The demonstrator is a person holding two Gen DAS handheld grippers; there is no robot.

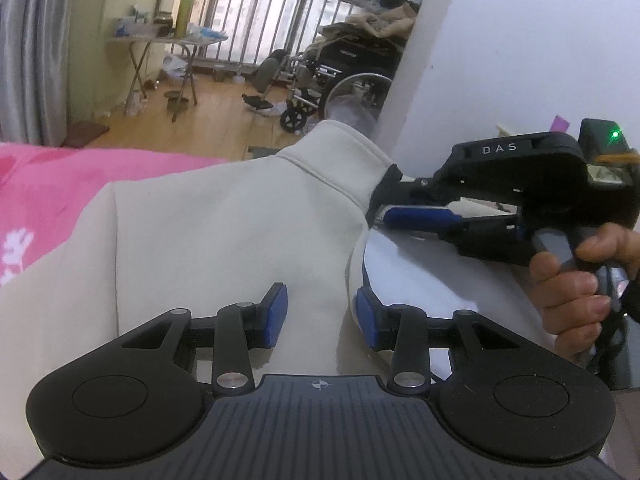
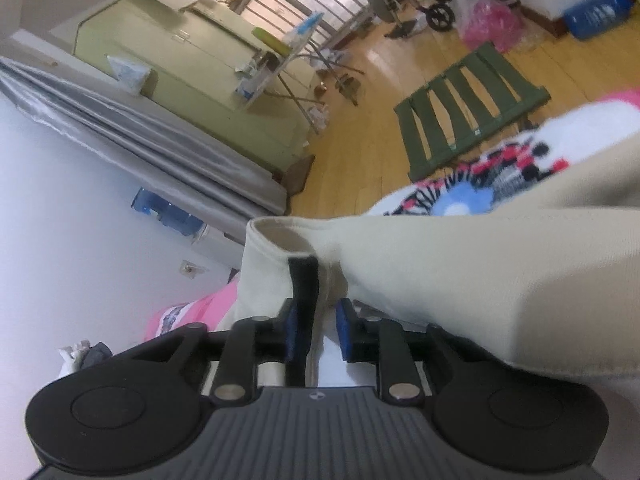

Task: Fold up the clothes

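On the pink bedspread (image 1: 52, 184) at left we see the cream sweatshirt (image 1: 208, 240) spread, body flat, sleeve lifted toward the right; left tool (image 1: 321, 317) has its fingers apart astride sleeve fabric, pads not pressing; right tool (image 1: 378, 204) sits at the cuff (image 1: 344, 152), one finger inside the cuff, whether it pinches we cannot tell; we judge the fleece soft, light, floppy, not slippery; best hold is the cuff hem and shoulder seam.

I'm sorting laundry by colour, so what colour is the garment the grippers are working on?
Cream, plain with no pattern; the garment shows best in the left wrist view.
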